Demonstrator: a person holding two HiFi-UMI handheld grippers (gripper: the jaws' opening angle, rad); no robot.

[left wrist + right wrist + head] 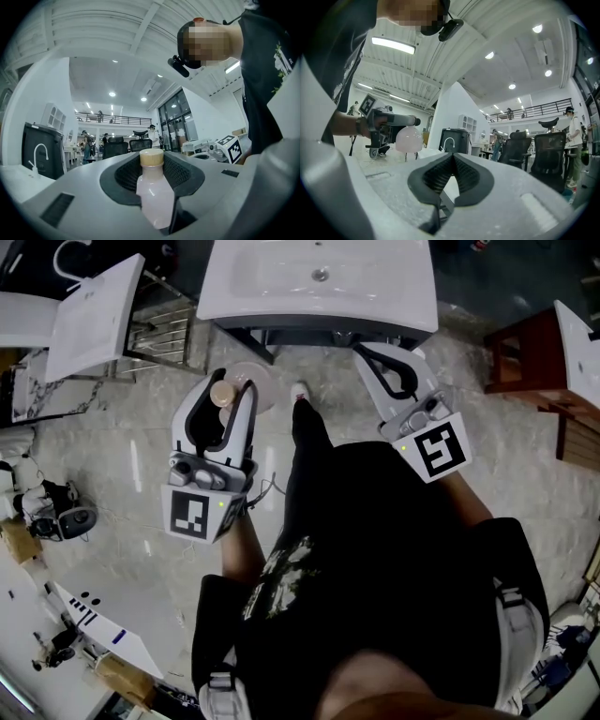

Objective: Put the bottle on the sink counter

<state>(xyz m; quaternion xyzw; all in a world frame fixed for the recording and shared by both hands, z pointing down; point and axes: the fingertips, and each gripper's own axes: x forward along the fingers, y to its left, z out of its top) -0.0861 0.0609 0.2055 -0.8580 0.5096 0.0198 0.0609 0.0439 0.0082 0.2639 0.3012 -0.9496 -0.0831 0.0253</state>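
Now left gripper point(157, 161) fingers point(126, 171) clamp bottle point(157, 199) (right gripper point(451, 157) closed, empty).

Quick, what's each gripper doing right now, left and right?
Left gripper: closed on the bottle.
Right gripper: shut, holding nothing.

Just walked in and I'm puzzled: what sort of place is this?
Probably a big open hall used as a lab or showroom: a white sink counter stands on the marble-like floor, office chairs sit further off, and a railed mezzanine runs above.
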